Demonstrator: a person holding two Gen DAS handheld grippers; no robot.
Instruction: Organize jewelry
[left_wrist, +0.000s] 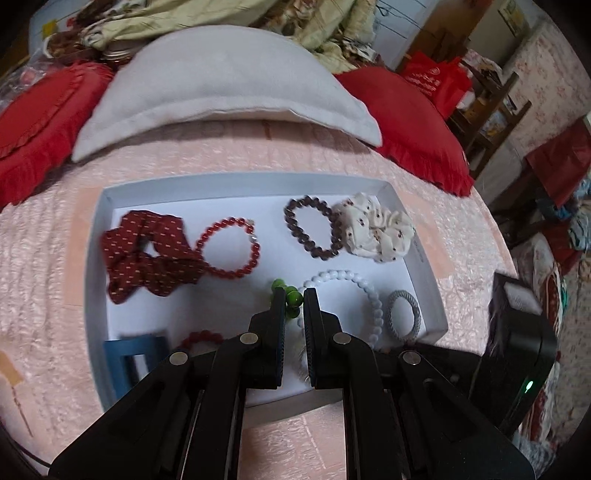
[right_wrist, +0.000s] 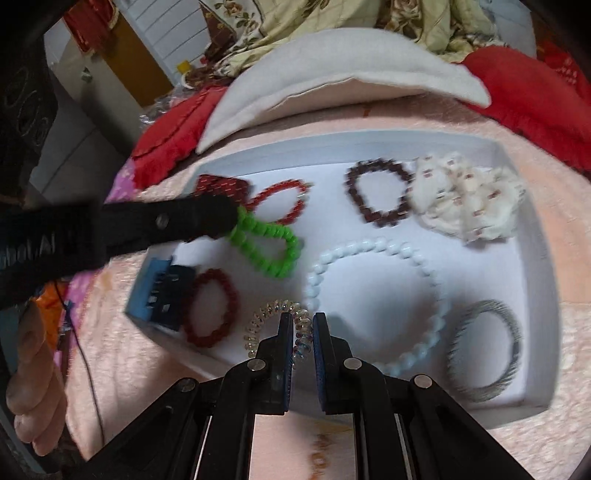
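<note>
Soft indoor light; right view motion-blurred; fisheye edges bent, dark corners.

Green bead bracelet (right_wrist: 271, 246) pinched at its upper-left end, left of centre frame, white bead bracelet (right_wrist: 373, 295) flat at centre, clear coil hair tie (right_wrist: 275, 326) below.

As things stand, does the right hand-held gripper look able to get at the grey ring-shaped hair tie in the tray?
Probably yes. The grey hair tie lies alone in the white tray, nothing on it, just right of the right hand-held gripper, which looks shut on a clear spiral hair tie it must release first.
</note>
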